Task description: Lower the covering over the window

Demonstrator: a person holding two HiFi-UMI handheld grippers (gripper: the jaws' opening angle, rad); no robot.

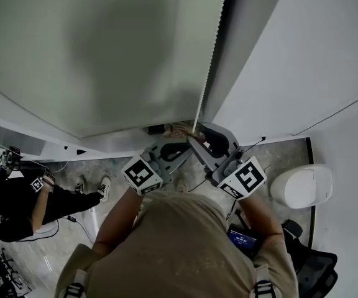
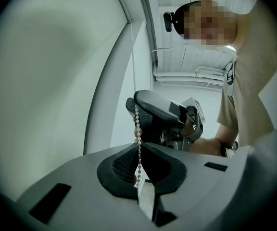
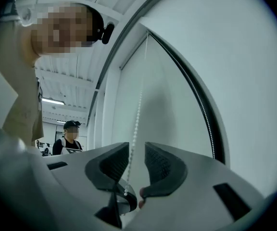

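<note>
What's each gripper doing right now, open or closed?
Left gripper: closed on the bead chain.
Right gripper: open; the chain hangs loose between its jaws.

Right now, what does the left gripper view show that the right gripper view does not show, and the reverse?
Only the left gripper view: the left gripper shut on the bead chain, and the right gripper just beyond it, by the same chain.
Only the right gripper view: the right gripper's jaws apart, with the chain passing between them unclamped, a second strand along the dark frame, and a bystander in a dark cap.
Both: the bead chain, the pale window covering and the wearer's beige shirt.
</note>
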